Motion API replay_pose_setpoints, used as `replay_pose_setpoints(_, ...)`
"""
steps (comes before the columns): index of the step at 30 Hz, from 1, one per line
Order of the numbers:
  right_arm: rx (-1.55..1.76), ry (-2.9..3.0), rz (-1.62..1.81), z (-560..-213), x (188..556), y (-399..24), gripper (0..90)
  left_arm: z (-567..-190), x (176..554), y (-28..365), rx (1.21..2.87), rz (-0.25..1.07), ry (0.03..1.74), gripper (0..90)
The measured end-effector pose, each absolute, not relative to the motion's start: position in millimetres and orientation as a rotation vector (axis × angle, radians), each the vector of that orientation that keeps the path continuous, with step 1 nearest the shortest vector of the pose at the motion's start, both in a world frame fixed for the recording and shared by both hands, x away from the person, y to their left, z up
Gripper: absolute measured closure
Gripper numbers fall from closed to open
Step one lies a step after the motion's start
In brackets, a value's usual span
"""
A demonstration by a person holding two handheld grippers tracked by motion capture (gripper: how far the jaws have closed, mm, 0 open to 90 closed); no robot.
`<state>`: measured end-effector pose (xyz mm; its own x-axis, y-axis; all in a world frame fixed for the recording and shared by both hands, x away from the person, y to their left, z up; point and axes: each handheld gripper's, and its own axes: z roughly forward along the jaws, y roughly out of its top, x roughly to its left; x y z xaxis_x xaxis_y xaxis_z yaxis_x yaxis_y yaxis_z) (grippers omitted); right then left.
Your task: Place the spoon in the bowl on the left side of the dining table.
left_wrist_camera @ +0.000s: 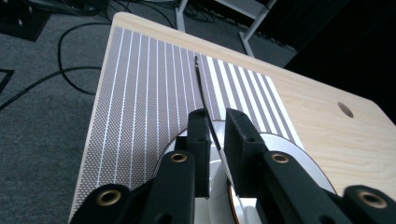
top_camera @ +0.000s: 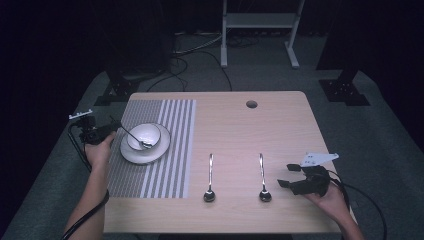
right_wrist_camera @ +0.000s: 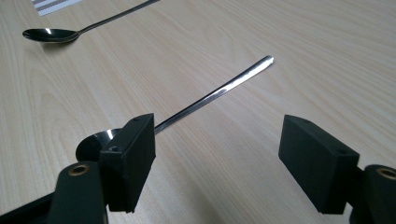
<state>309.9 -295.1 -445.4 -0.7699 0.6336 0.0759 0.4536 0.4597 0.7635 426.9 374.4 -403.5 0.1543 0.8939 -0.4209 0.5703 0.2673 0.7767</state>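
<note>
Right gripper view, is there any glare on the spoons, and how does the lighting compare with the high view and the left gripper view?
Right gripper view: bright glints on the near spoon handle and the far spoon bowl; the wood is evenly lit. High view: the table is lit, the surroundings fall into darkness. Left gripper view: the placemat is sharp, while the near jaws look soft.

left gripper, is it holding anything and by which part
The left gripper has the spoon handle between its jaws near the handle's end, a slight gap showing, so a firm hold cannot be told; the spoon's scoop rests in the bowl.
</note>
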Motion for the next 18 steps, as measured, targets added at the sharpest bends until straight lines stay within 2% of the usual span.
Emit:
replay_pose_setpoints(14,0.945,2.482,1.195,-444,309,-297,25.8,-408,417,371,1.435,0.386,1.511,60.1)
replay_pose_setpoints(18,0.95,2.471,1.201,-443,310,-297,25.4,-407,409,373,1.462,0.39,1.513,47.1)
